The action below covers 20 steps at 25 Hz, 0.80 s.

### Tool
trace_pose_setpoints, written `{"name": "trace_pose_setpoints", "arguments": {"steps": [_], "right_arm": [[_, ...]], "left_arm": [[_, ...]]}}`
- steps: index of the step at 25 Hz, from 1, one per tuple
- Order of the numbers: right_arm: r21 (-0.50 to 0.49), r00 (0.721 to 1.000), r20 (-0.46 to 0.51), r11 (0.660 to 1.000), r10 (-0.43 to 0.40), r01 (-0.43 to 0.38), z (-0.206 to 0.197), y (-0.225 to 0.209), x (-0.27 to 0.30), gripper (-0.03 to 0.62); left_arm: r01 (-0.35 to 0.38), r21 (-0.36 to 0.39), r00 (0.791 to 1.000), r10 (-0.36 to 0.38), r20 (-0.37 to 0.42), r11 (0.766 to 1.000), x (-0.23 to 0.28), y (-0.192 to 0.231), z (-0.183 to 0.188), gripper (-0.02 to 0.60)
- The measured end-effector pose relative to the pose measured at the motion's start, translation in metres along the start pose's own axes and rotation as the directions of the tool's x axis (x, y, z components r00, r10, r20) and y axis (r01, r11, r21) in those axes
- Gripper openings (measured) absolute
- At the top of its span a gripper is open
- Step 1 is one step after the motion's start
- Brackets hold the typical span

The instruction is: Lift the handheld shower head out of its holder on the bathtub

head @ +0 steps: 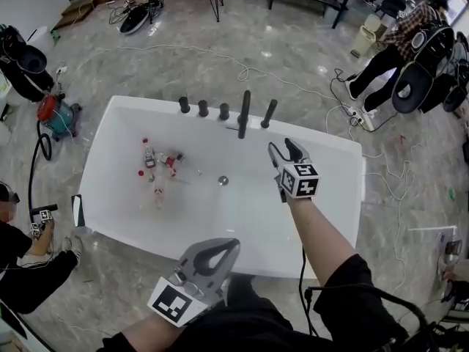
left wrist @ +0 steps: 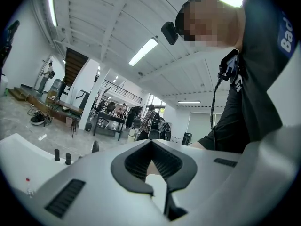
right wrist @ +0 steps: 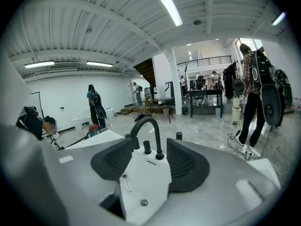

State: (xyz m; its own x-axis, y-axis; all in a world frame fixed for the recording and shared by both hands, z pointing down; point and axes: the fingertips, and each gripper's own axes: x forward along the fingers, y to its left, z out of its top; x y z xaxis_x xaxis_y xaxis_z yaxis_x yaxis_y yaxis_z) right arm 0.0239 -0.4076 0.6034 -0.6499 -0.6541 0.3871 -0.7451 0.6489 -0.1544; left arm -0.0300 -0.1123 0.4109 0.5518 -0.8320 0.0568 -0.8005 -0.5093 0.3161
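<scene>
Well, the left tongs (head: 218,249) wait at the lower middle of the head view, by the near rim of the bathtub (head: 117,160). Their tips are together and nothing is between them.

In the right gripper view the curved spout (right wrist: 146,126) stands between the pads, so I judge the aim must go a little more to the right. The pads should then close on the handle below its top and pull along its lean, not straight up, so that it does not jam.

The shower head (head: 270,114) sits in its holder on the far rim, upper middle of the frame, just right of the spout. It is dark, slim and tilted to the right. No hose shows.

The right tongs (head: 287,152) are wide open and empty, above the basin and apart from the rim.
</scene>
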Motion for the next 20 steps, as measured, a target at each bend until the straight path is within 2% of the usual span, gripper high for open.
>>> {"name": "trace_pose_setpoints", "arguments": {"steps": [12, 20], "right_arm": [[-0.016, 0.998, -0.04, 0.999, -0.045, 0.044, -0.012, -0.05, 0.093, 0.222], [0.068, 0.996, -0.052, 0.995, -0.069, 0.073, -0.029, -0.082, 0.143, 0.23]], "left_arm": [[-0.023, -0.005, 0.999, 0.023, -0.024, 1.0, 0.01, 0.042, -0.02, 0.0], [-0.047, -0.015, 0.998, 0.046, -0.036, 0.999, 0.017, 0.068, -0.044, 0.0]]}}
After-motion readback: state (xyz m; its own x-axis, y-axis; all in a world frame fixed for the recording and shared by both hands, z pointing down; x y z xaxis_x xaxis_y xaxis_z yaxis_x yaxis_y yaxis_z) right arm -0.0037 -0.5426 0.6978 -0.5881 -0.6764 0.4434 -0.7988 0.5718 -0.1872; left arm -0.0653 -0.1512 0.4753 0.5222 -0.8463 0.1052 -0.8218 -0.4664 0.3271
